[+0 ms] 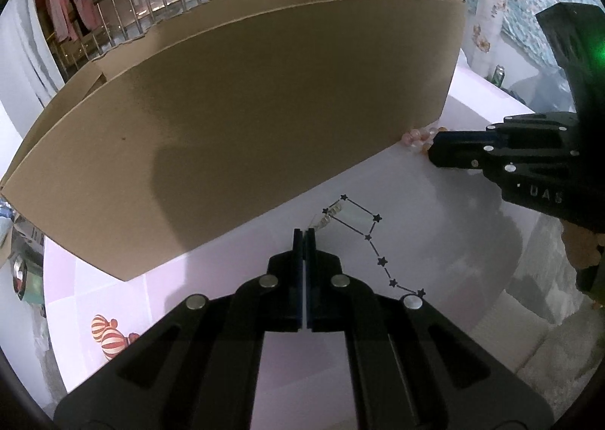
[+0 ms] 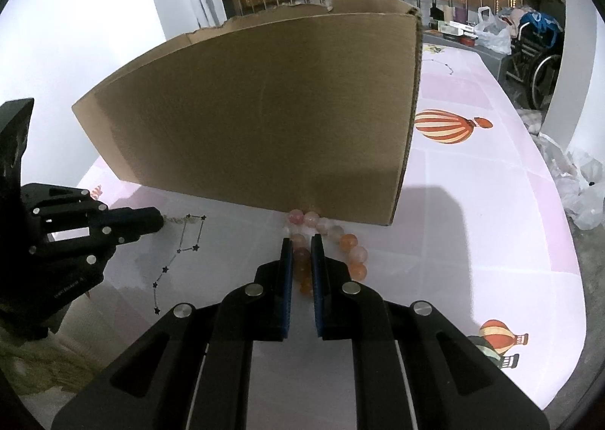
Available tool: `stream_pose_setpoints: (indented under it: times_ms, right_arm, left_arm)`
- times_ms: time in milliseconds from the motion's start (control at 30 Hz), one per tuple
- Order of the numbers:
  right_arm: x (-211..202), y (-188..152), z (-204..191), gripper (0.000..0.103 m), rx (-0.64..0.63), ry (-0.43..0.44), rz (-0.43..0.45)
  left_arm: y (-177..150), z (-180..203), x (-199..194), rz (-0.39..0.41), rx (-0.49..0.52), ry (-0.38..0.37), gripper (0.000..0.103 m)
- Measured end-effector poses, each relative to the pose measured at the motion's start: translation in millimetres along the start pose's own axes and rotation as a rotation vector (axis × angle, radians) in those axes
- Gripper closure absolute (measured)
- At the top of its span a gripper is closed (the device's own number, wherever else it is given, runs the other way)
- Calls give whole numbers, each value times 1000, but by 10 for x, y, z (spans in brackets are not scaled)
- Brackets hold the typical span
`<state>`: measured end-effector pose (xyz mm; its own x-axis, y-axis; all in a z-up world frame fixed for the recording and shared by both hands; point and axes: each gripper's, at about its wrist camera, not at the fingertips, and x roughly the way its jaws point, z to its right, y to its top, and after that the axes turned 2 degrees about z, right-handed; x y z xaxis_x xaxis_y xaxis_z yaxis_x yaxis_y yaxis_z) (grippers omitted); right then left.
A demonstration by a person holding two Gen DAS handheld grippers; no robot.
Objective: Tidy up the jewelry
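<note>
Left gripper (image 1: pixel 304 231) fully closed, tips at a small pale chain piece (image 1: pixel 328 217) lying on the tablecloth (image 1: pixel 435 241) by the printed star pattern; grip on it unclear. Right gripper (image 2: pixel 301 241) narrow, clamped on beads of a pink-orange bead bracelet (image 2: pixel 342 244) resting on the cloth against the base of the cardboard box (image 2: pixel 264 120). Box upright, just behind both.

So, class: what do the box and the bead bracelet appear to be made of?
Cardboard box: matte brown corrugated card, judging by the torn top edge and fluted side edge. Bead bracelet: glossy, translucent pink-orange round beads, possibly stone or glass; which one cannot be told.
</note>
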<state>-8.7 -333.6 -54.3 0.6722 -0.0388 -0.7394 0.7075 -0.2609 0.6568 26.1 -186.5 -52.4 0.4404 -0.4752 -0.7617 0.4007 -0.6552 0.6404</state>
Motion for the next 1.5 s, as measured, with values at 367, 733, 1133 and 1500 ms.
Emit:
stream_pose_setpoints:
  times_ms: [367, 733, 1133, 1500]
  right_arm:
    - [18, 69, -157, 76, -105, -51, -53]
    - [4, 52, -131, 78, -90, -65, -35]
    - [18, 67, -166, 93, -57, -85, -20]
    - [-285, 174, -64, 94, 25, -55, 66]
  left_arm:
    - [109, 78, 57, -50, -14, 57, 103]
    - [156, 48, 54, -81, -55, 76, 103]
    - [93, 13, 18, -86, -83, 79, 103]
    - [65, 0, -75, -59, -88, 81, 103]
